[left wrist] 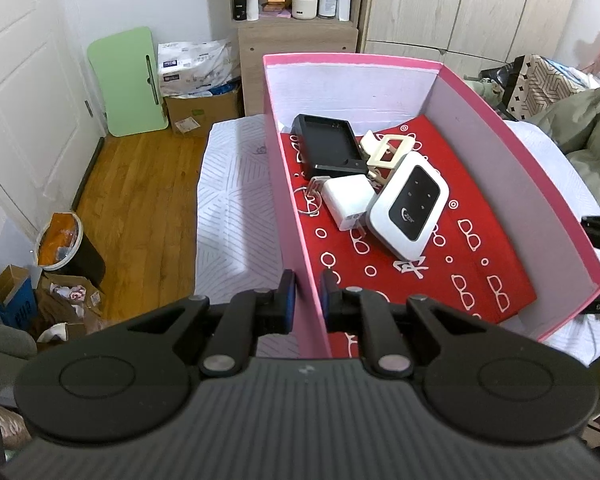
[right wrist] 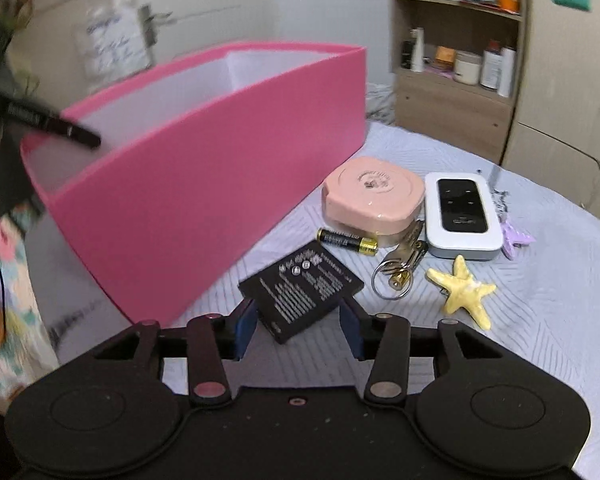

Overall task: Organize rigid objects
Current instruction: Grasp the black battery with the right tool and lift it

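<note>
left gripper (left wrist: 308, 300) straddles the near wall of the pink box (left wrist: 516, 152), jaws narrow, one pad each side of the cardboard; whether they actually pinch it i cannot tell. looks like it is steadying the box.

right gripper (right wrist: 298, 332) jaws wide, flat black battery pack (right wrist: 302, 290) lying between the pads on the bedspread, corner-on, apart from both pads.

likely step: pick up the battery pack. best to square the jaws to its long edges first, close low so the thin slab doesn't skid, then lift clear of the box wall.

just beyond it: aa battery (right wrist: 347, 241), keyring (right wrist: 398, 270), yellow starfish (right wrist: 462, 294).
</note>
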The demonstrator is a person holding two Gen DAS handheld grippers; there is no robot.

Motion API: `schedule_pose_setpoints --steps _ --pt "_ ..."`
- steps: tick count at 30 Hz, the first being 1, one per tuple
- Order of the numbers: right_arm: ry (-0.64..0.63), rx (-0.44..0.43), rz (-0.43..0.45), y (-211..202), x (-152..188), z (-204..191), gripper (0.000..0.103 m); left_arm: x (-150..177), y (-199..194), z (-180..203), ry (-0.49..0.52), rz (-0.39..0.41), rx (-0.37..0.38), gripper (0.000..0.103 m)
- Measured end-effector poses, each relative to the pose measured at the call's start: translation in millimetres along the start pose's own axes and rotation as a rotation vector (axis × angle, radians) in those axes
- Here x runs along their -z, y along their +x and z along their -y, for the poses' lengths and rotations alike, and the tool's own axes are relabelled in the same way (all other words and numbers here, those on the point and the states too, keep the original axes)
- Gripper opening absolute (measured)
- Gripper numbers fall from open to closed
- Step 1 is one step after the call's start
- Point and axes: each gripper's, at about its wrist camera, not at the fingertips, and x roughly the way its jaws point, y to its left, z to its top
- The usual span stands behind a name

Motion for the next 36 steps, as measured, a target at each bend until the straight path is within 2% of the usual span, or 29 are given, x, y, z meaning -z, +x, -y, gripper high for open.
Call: schedule_pose_setpoints --steps 1,4,9,16,17,18,19,22,25,29,36 --pt "-0.019 0.0 0.001 1 1 0 0.065 0 0 0 0.002 0.0 -0.001 0.011" --pt "-0.074 0.002 0.025 4 2 4 0.075 -1 0 -1 0.0 -0.002 0.002 0.011" --pt "-0.05 -0.06 0.034 11 -7 19 0.079 -1 0 -2 0.003 -0.003 -0.002 0.011" --pt "-0.118 -0.065 0.031 23 -14 11 0.086 -1 0 -2 0.0 -0.003 0.002 0.012" --pt "-0.126 -0.068 0.03 26 -16 10 0.086 -1 0 -2 0.001 -0.002 0.0 0.012" --pt "-0.131 -0.073 0.028 26 -18 11 0.077 -1 0 -3 0.001 -0.001 -0.001 0.011" --pt "-0.121 -0.083 0.028 25 -21 12 0.073 -1 0 -3 -0.001 -0.002 0.001 0.011" --pt "0.045 -0.056 0.026 20 -23 25 0.073 -1 0 -3 -0.007 -0.001 0.004 0.012" --pt "0.103 -0.068 0.054 12 -18 27 0.072 -1 1 -3 -0.005 -0.002 0.004 0.012" --pt "0.122 -0.04 0.077 0 -13 24 0.072 -1 1 -4 -0.012 -0.001 0.004 0.012" --pt "0.108 -0.04 0.163 -25 -13 17 0.072 0 1 -1 -0.006 -0.006 -0.007 0.011"
